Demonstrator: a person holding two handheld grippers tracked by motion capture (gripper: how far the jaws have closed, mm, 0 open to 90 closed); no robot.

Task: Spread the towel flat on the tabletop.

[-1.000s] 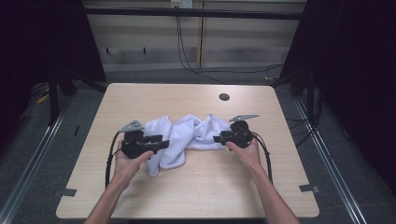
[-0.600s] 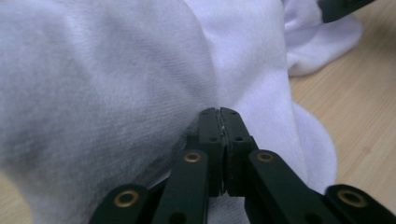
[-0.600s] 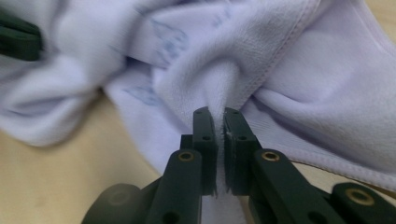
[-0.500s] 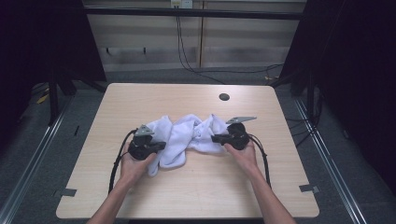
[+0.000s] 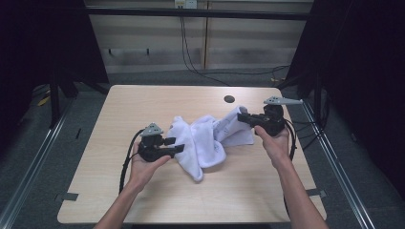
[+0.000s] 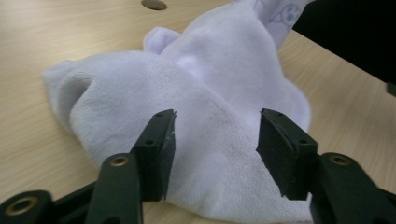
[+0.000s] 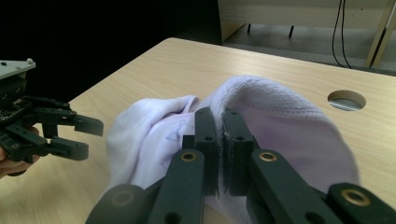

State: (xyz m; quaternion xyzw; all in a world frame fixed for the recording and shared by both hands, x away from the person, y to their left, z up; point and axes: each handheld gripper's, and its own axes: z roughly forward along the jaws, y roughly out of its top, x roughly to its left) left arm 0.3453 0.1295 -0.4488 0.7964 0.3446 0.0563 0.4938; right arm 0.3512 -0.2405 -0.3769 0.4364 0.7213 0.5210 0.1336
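High view first, from the left: the person's left hand (image 5: pixel 143 167) holds the left gripper (image 5: pixel 175 145) low over the light wooden table (image 5: pixel 119 114), its cable looping back beside the wrist and a grey three-cornered plate on top; its jaws point right at the near edge of a white terry towel (image 5: pixel 205 140), which lies crumpled at the middle of the table with one corner trailing toward the person; past the towel sits a round hole (image 5: pixel 229 99) in the tabletop, and at the right the right hand (image 5: pixel 273 143) holds the right gripper (image 5: pixel 241 118) raised, with the towel's far end lifted up to it.

Left gripper view: the two black jaws stand wide apart with nothing between them, the towel's (image 6: pixel 210 107) bulk lying just beyond and partly below them; whether the tips brush the pile is hard to say from this angle; the hole (image 6: pixel 154 4) shows at the top edge.

Right gripper view: the jaws are pressed together on a fold of the towel (image 7: pixel 280 121), which drapes over and around them; at far left the left gripper (image 7: pixel 84 137) hovers with its jaws parted; the hole (image 7: pixel 346 100) lies at the right.
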